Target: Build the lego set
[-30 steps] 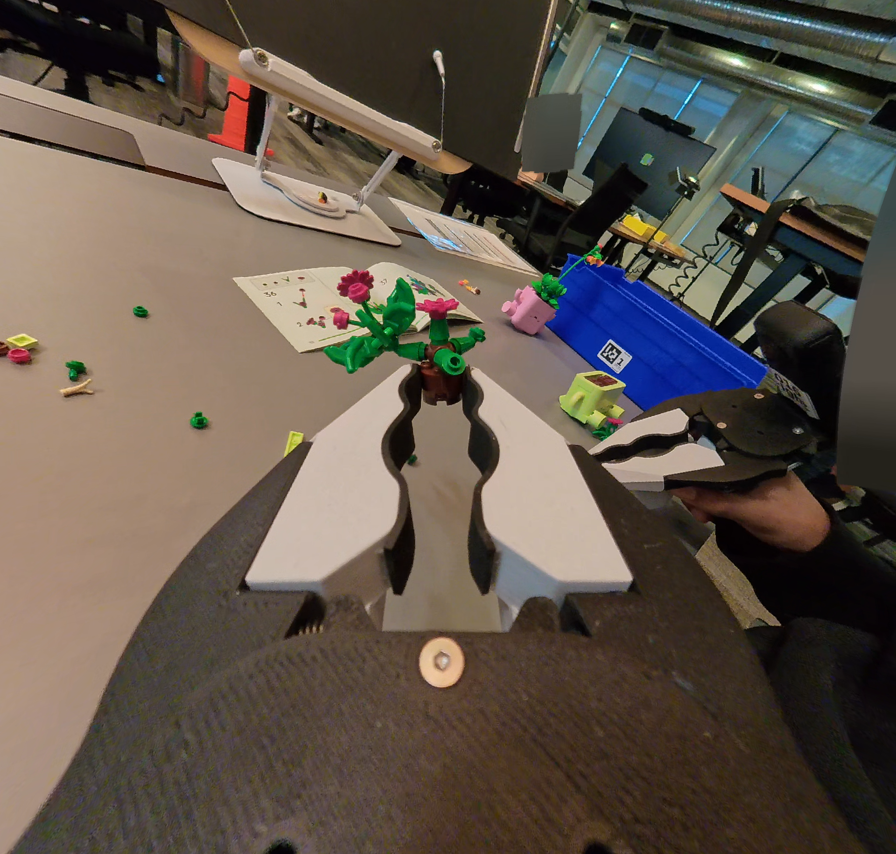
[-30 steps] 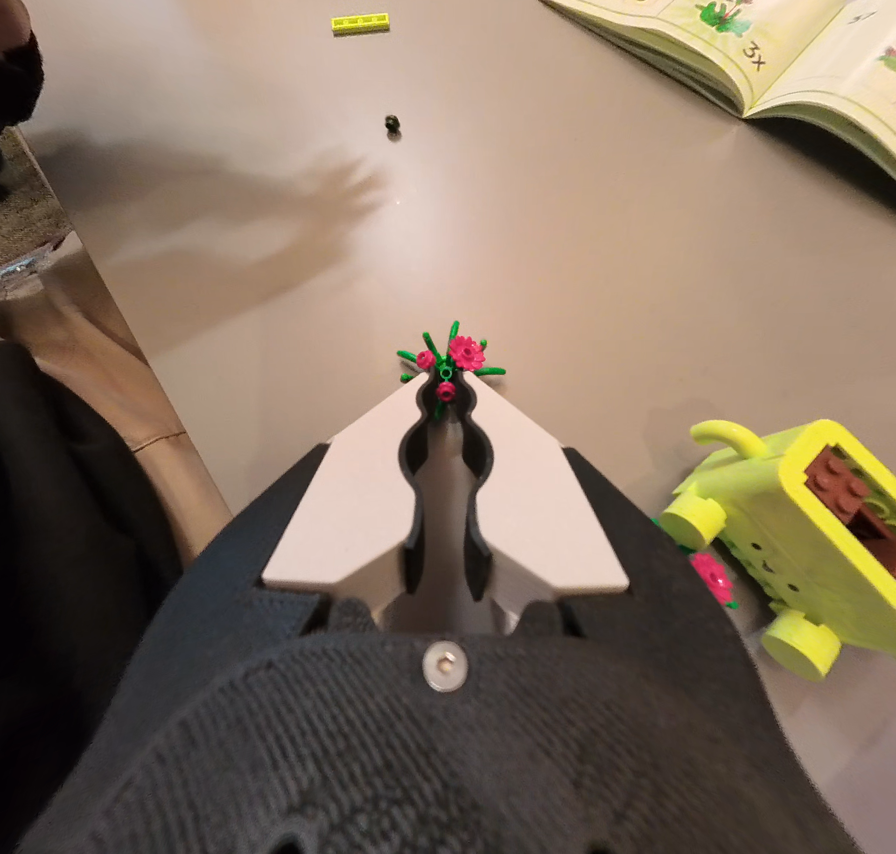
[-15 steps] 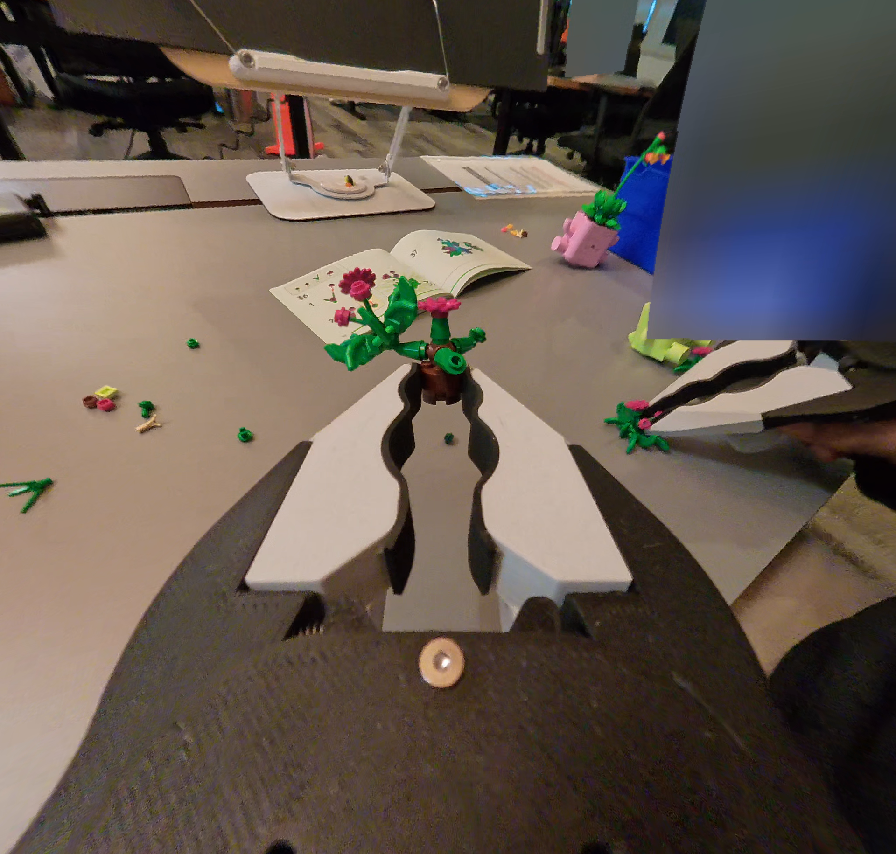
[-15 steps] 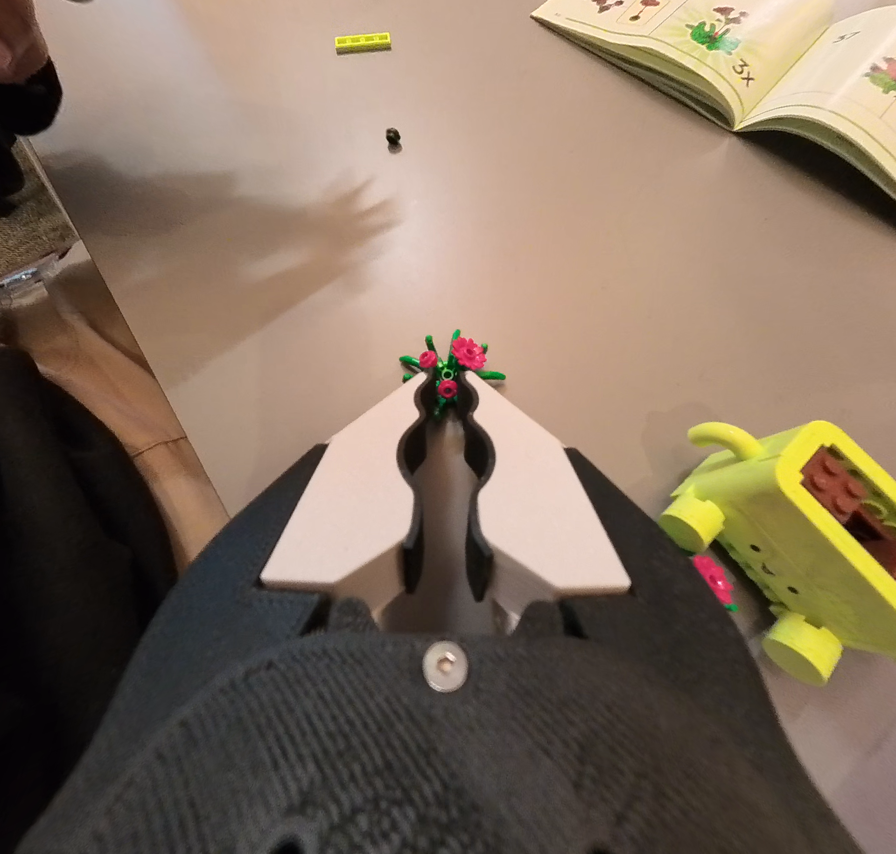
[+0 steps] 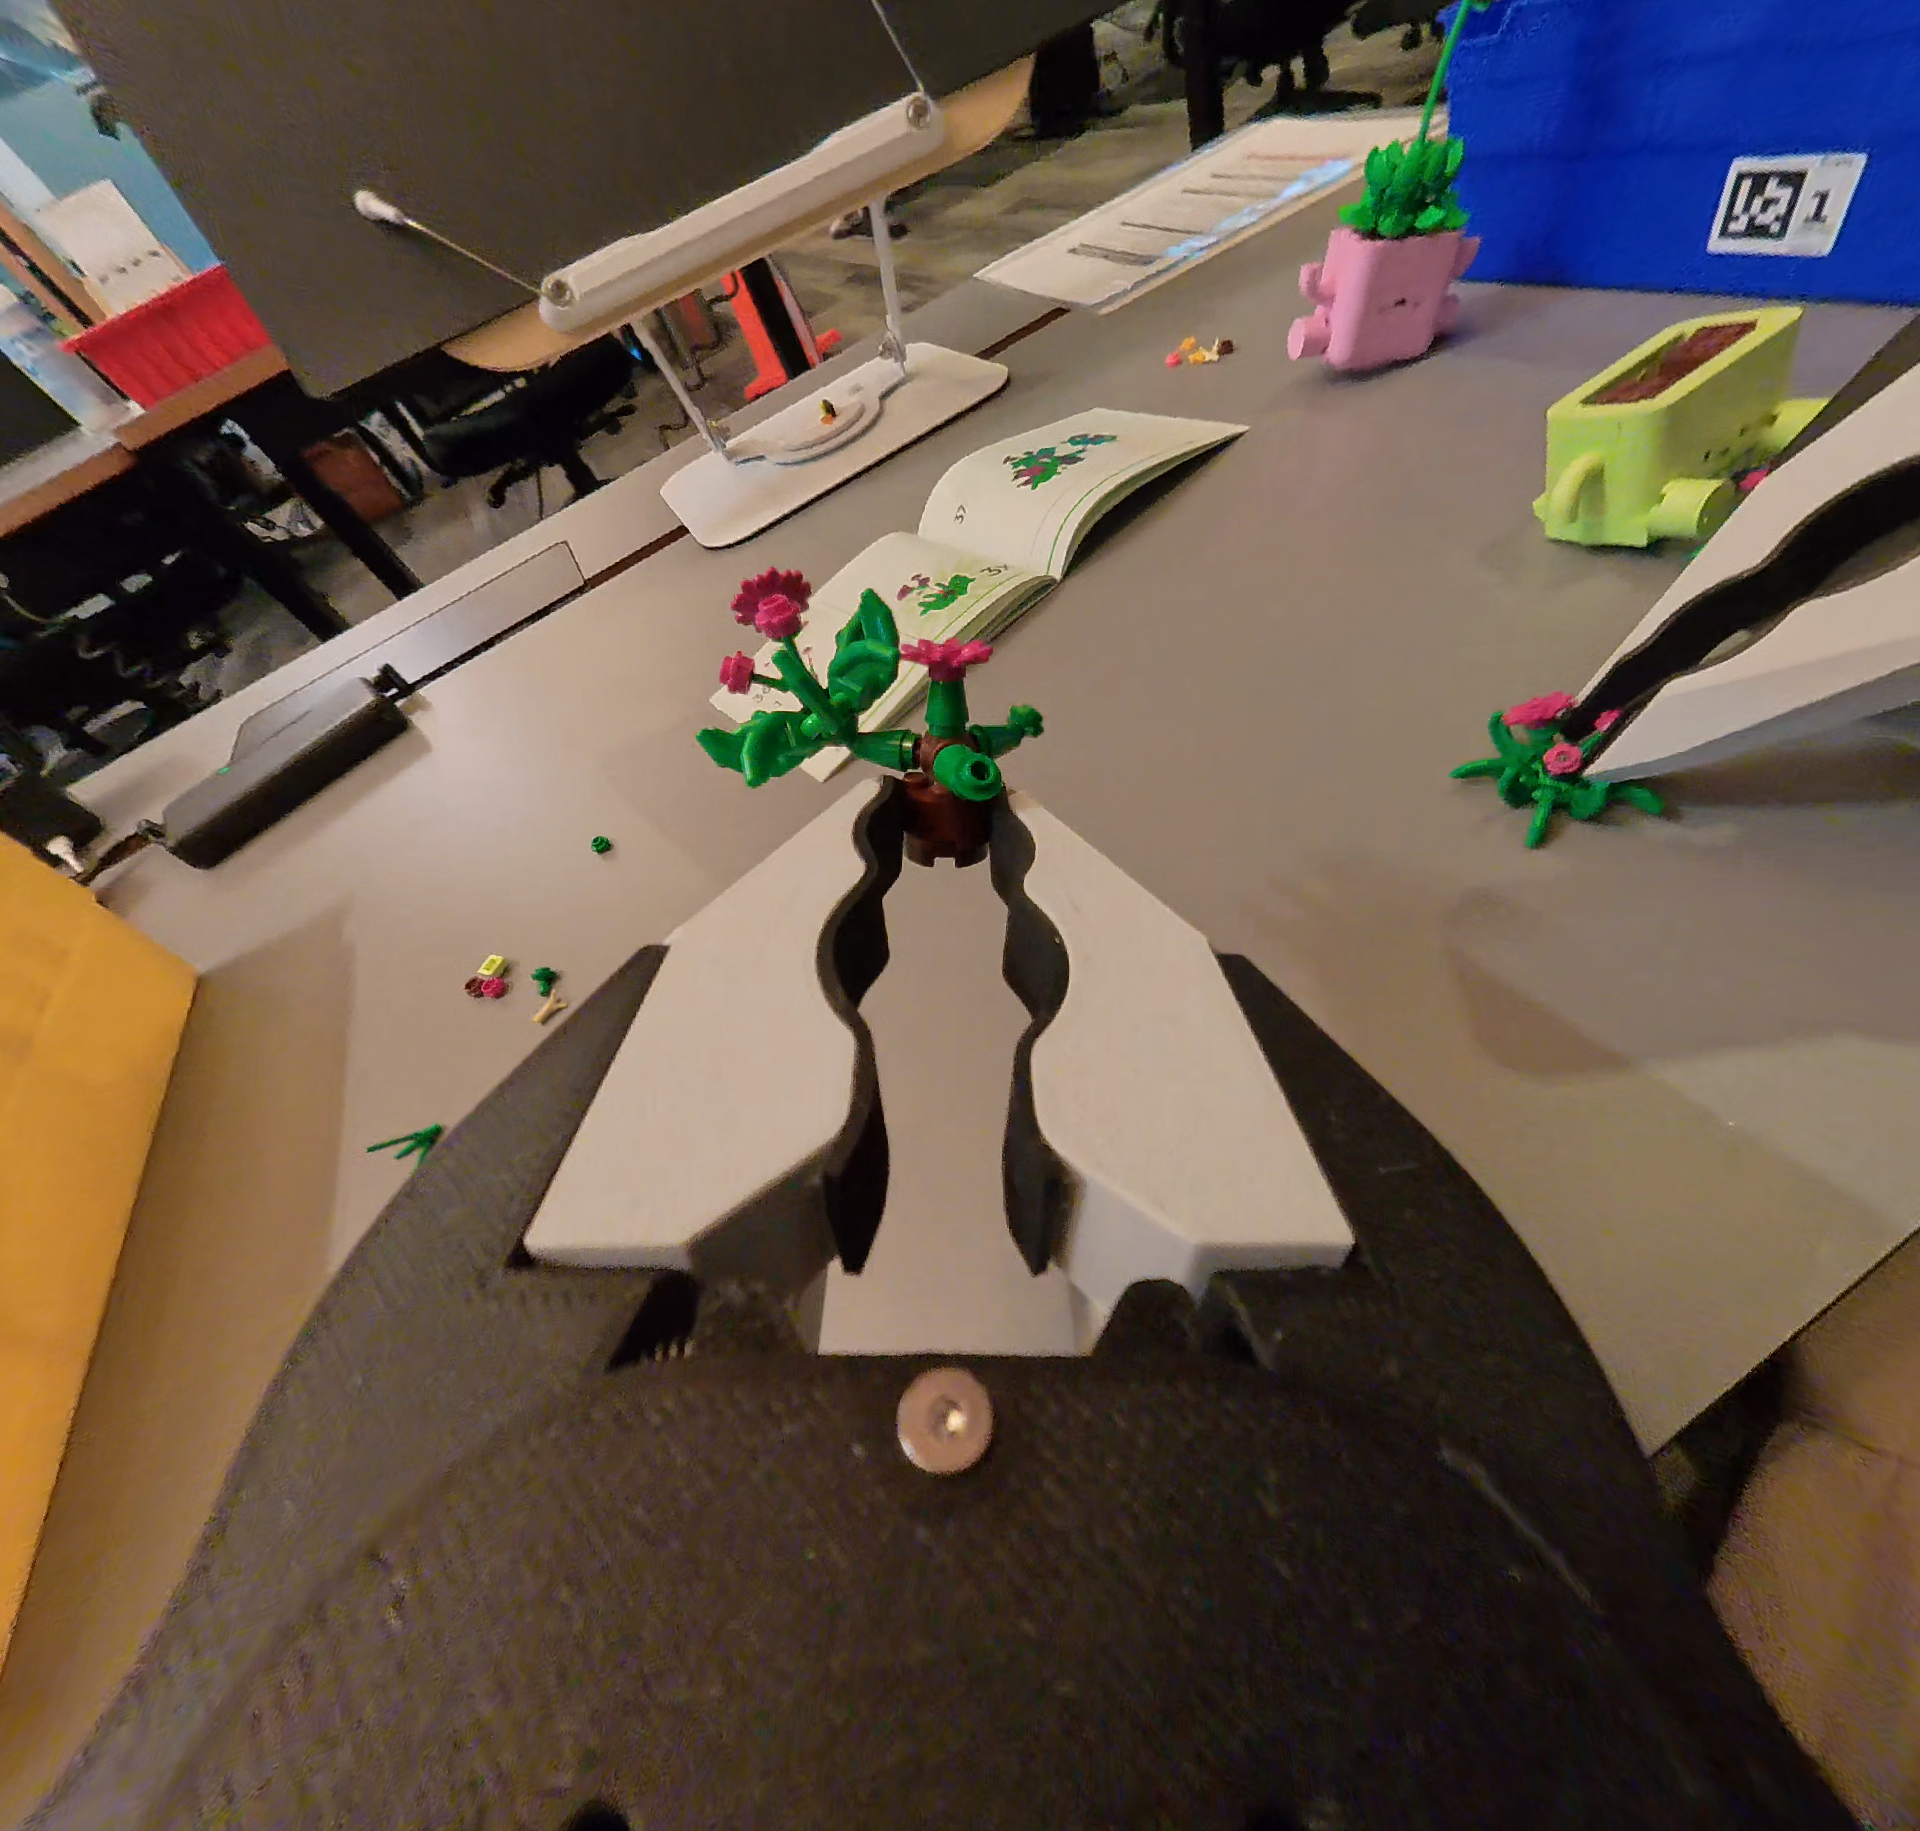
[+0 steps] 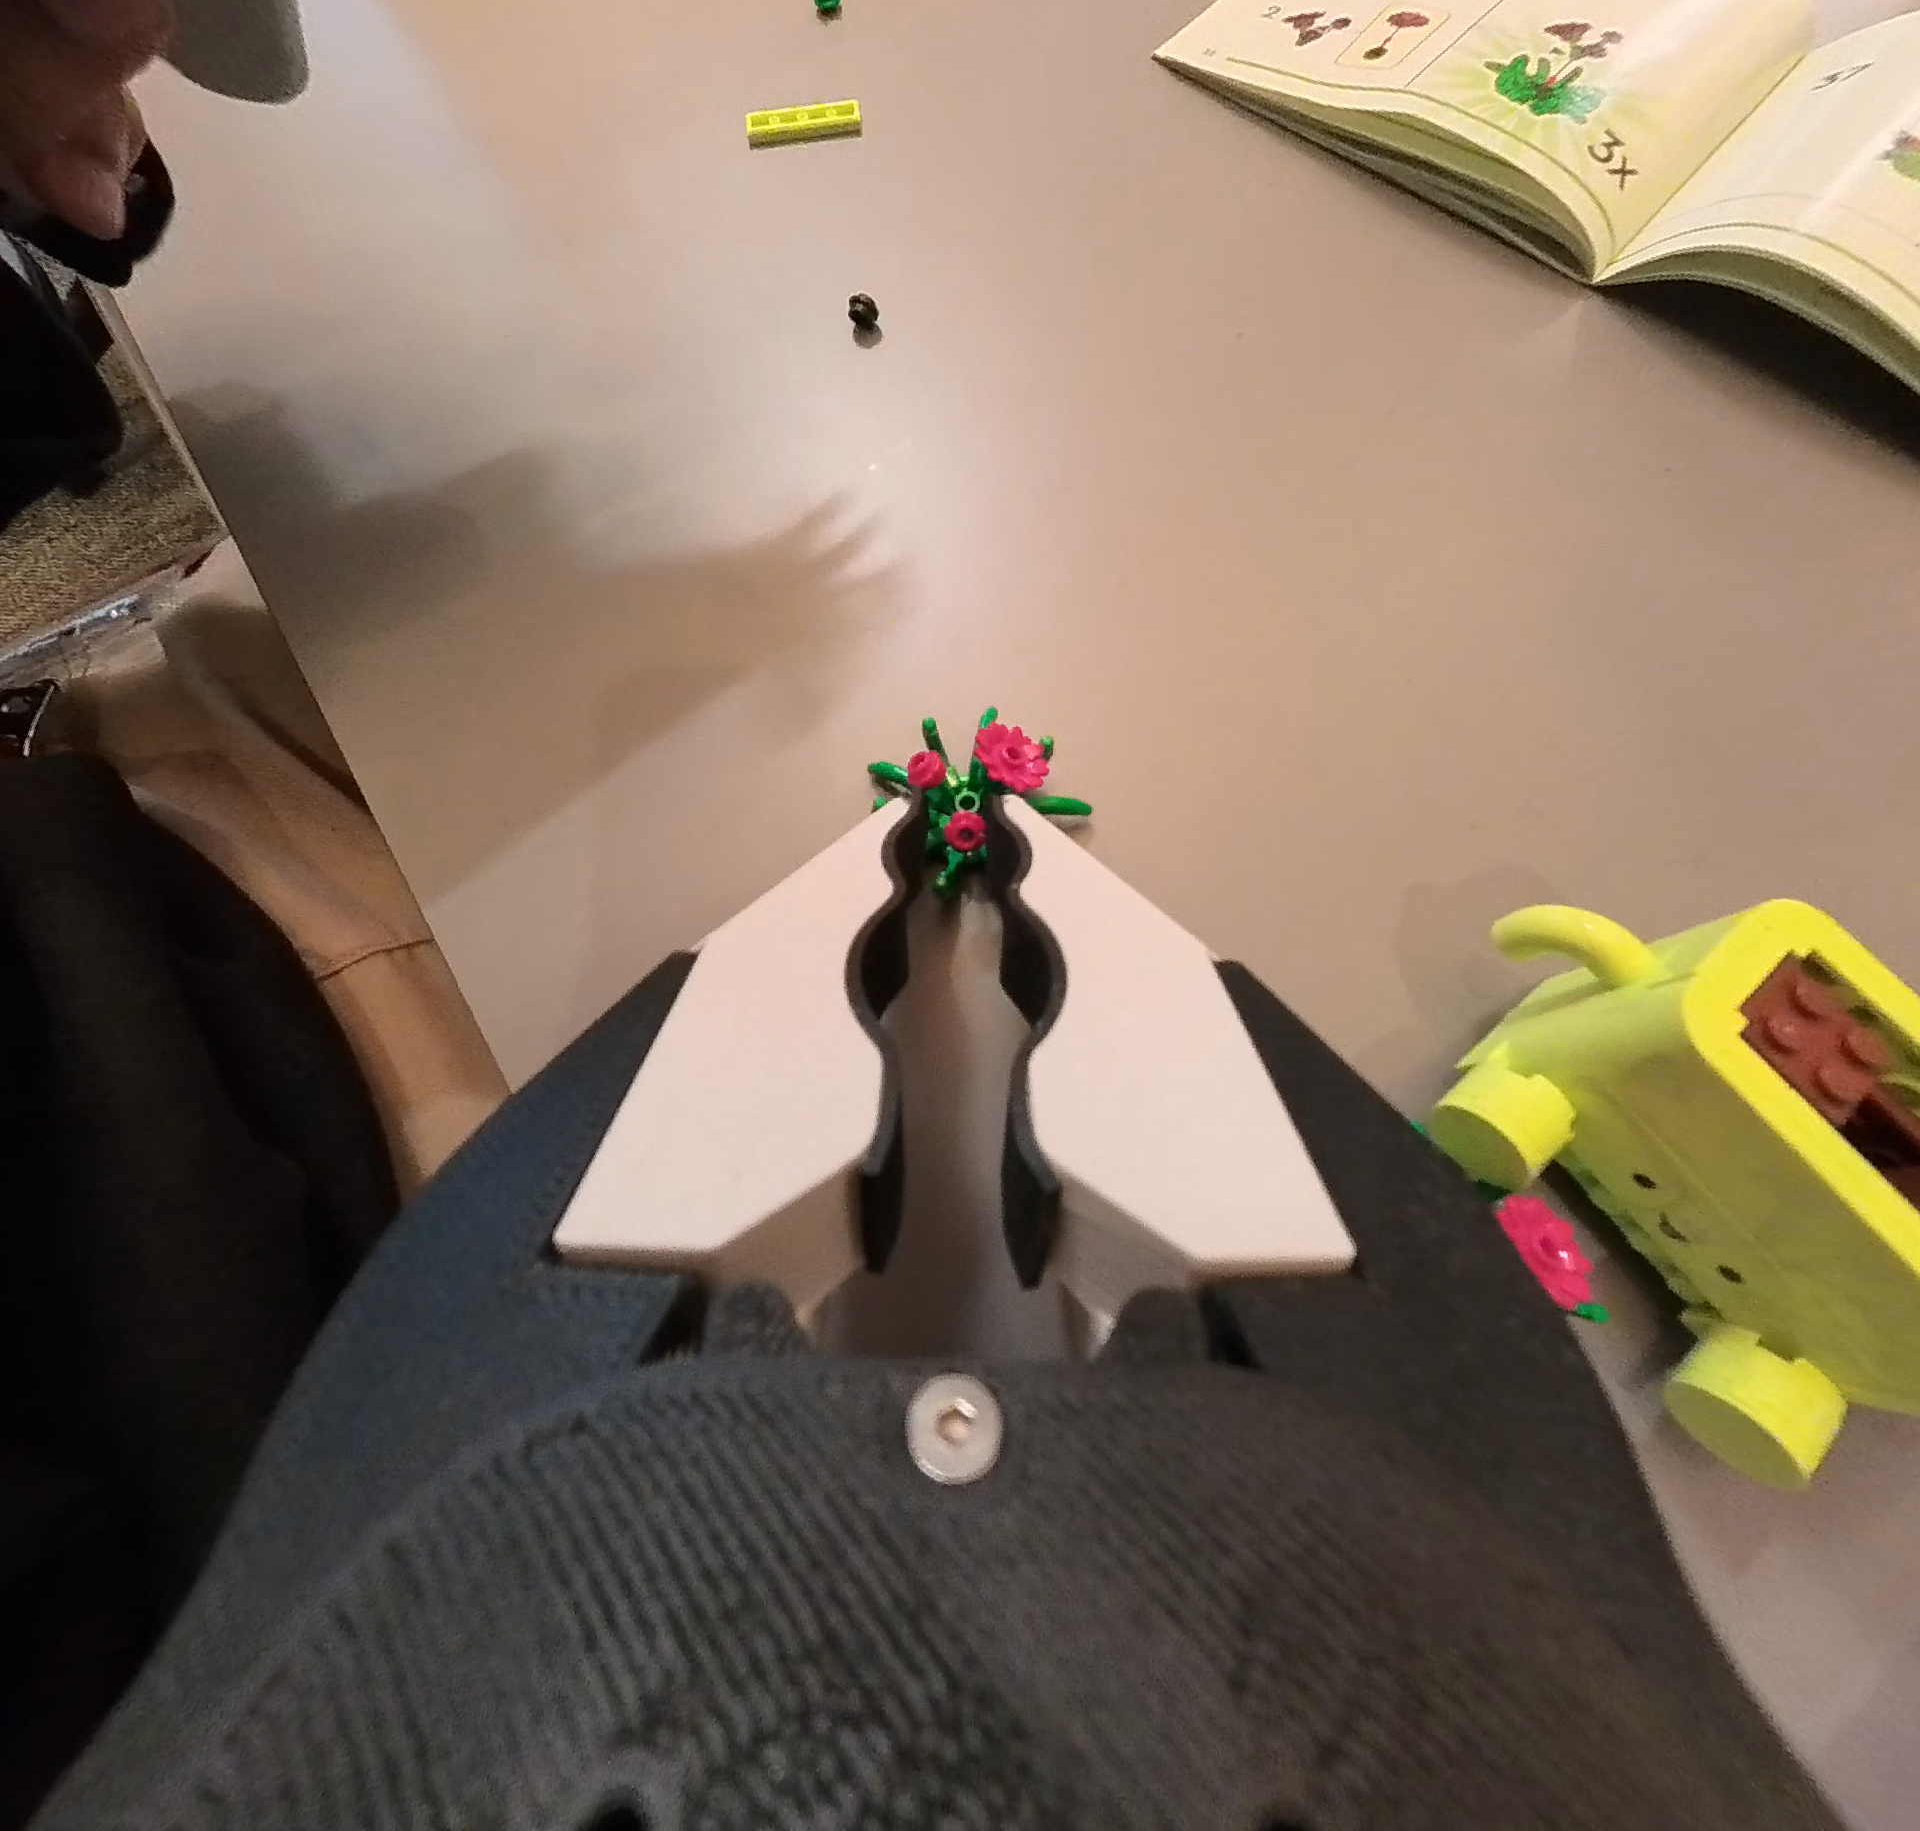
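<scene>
Left wrist view: left hand-held gripper point(image 5: 943, 815) clamps the brown-based flower stem point(image 5: 940, 815) upright. Right hand-held gripper point(image 5: 1590, 742), to its right, pinches a small flower sprig point(image 5: 1543, 768) low over the worktop point(image 5: 1299, 898).

Grey table point(image 5: 1351, 950): matte top, soft shadows and dull glare across it. Yellow-orange panel point(image 5: 62, 1106) at the near left edge. Dark partition board point(image 5: 468, 67) standing behind the table, with a white stand point(image 5: 831, 431) on a flat base before it. Black flat device point(image 5: 281, 763) lying toward the left rear. Beyond: wooden-topped desk point(image 5: 125, 410) bearing a red bin point(image 5: 166, 327), black office chairs point(image 5: 520, 420), patterned carpet floor point(image 5: 935, 264). Blue bin point(image 5: 1662, 119) at right rear.
</scene>
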